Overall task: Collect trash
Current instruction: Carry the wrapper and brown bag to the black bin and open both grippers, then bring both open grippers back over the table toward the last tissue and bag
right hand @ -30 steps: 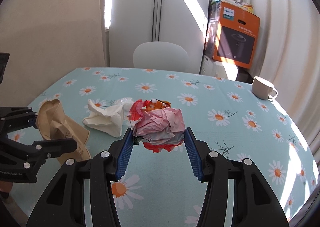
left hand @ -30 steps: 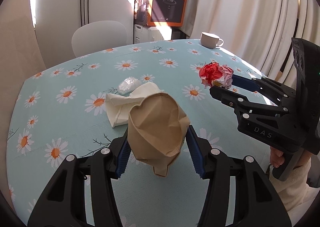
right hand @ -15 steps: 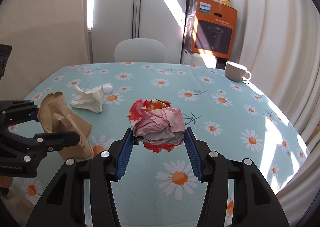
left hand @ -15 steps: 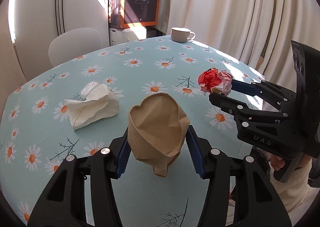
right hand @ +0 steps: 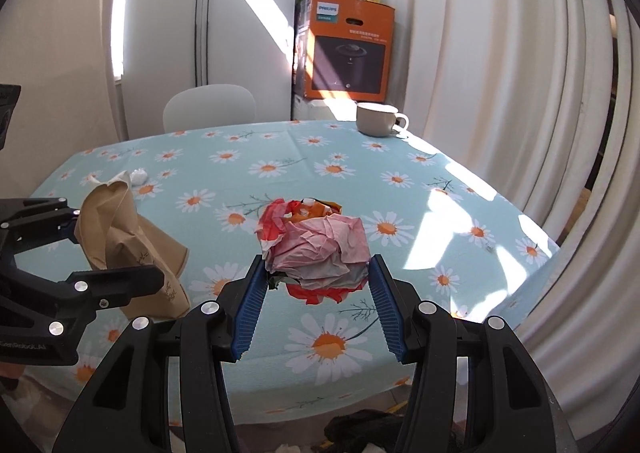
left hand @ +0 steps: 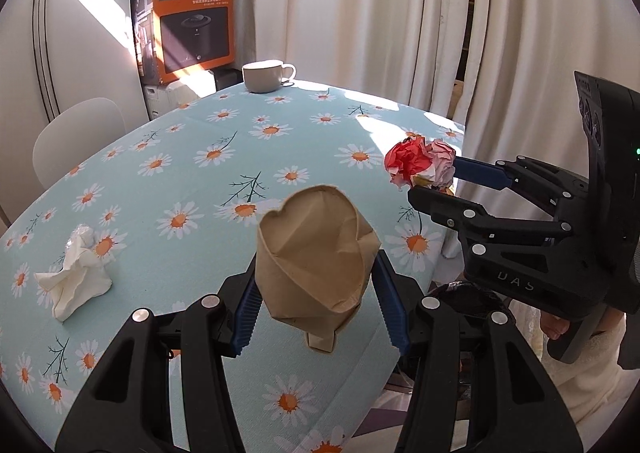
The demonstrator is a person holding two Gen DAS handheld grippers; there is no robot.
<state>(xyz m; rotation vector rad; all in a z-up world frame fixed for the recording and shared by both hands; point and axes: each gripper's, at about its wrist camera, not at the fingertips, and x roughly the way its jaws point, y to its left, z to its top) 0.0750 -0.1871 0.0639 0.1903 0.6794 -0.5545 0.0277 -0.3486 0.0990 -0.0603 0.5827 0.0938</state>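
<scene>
My left gripper (left hand: 316,293) is shut on a crumpled brown paper bag (left hand: 316,257) and holds it above the near edge of the daisy-print table (left hand: 200,181). The bag also shows in the right wrist view (right hand: 128,245). My right gripper (right hand: 316,293) is shut on a crumpled red and pink paper ball (right hand: 316,249), held above the table's near right part. The ball also shows in the left wrist view (left hand: 420,167). A crumpled white tissue (left hand: 74,277) lies on the table at the left.
A white cup (left hand: 266,75) stands at the table's far edge. An orange Philips box (left hand: 188,17) and a white chair (left hand: 76,137) are beyond the table. White curtains (left hand: 400,13) hang on the right. Something dark (right hand: 360,429) lies below the table's near edge.
Both grippers have swung to the right with their loads and drawn back toward the table's near right edge. The tissue now lies far to the left.
</scene>
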